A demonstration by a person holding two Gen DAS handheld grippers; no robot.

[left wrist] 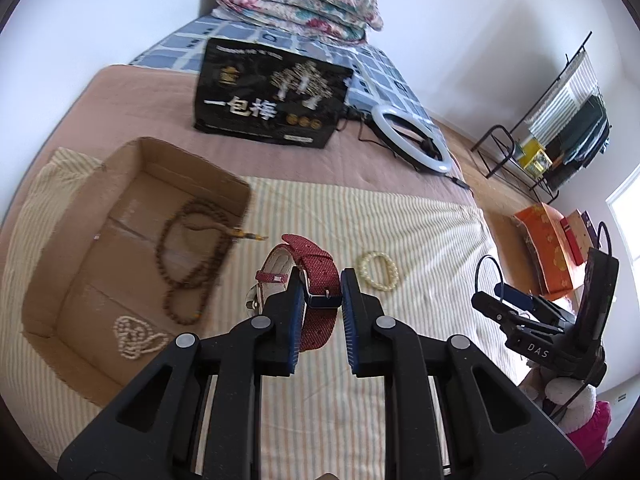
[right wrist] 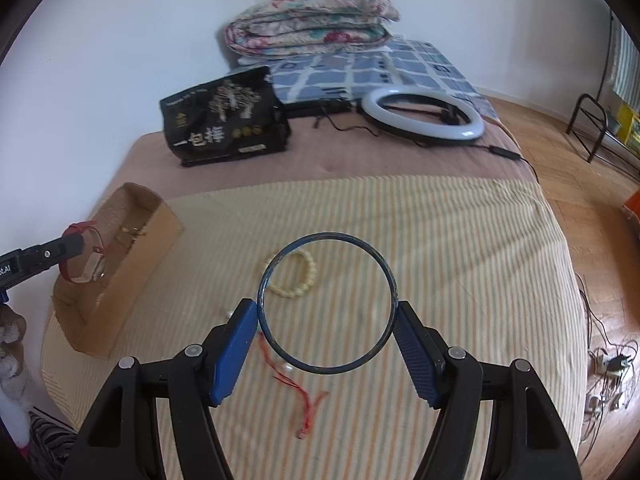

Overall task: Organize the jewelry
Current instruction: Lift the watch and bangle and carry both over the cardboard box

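A: Left gripper [left wrist: 320, 280], what's it got?

B: Jaws narrow, pinched on the red watch [left wrist: 310, 276] at the strap, near the buckle. Strap loops up past the tips, watch face hangs off the left jaw's outer side, other strap end drops below btwn the fingers.

A: And the right gripper [right wrist: 326, 314]?

B: Jaws wide, clamped on a dark blue bangle [right wrist: 326, 304], pads pressing its left & right edges. Ring sits upright btwn the tips, you see straight thru it to the striped cloth [right wrist: 440, 240].

A: Box?

B: Cardboard box [left wrist: 80, 240] is left of the left jaws, open top. Inside: brown bead necklace [left wrist: 188, 264] & a small white bead strand [left wrist: 136, 338] at the near corner.

A: What's loose on the cloth?

B: Cream bead bracelet [left wrist: 378, 276] just right of & beyond the left tips; from the right cam it's behind the bangle's upper left rim. Red string [right wrist: 296, 392] w/ a pearl lies under the bangle, toward the right gripper's left jaw.

A: Bkgd?

B: Black printed bag [right wrist: 224, 120], ring light [right wrist: 422, 114], folded floral quilt [right wrist: 312, 20], all well beyond both jaws.
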